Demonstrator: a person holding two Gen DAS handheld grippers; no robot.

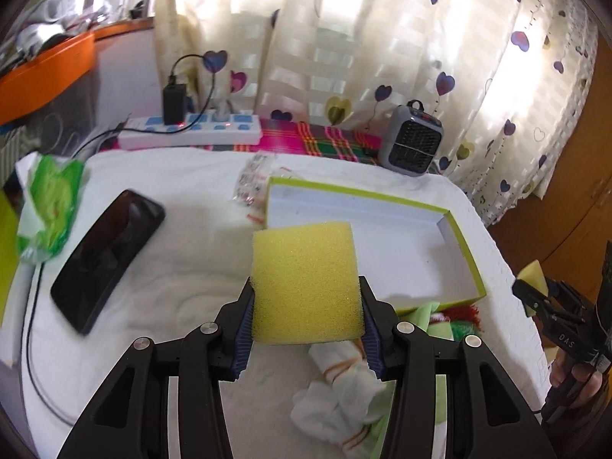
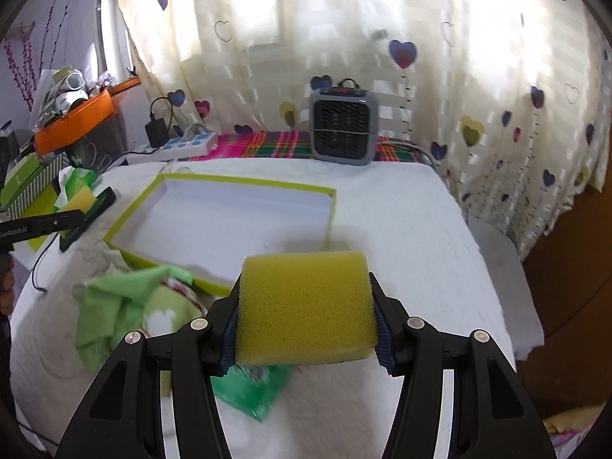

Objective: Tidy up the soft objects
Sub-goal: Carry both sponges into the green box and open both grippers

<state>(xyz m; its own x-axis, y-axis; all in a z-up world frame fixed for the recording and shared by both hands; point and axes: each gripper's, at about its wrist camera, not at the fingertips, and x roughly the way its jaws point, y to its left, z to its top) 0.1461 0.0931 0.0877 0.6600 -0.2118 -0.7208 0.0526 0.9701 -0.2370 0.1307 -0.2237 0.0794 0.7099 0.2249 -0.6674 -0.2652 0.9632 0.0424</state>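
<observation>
On the white-covered table, going left to right: a black phone [image 1: 107, 256] lies flat, then the left gripper [image 1: 306, 313] is squeezing a yellow sponge [image 1: 304, 283] just off the near-left rim of the open green-edged box [image 1: 464, 246]. The right gripper [image 2: 306, 317] clamps a second yellow sponge [image 2: 306, 306] over bare cloth beside the box's right wall. Both sponges look porous, blocky, undamaged.
</observation>
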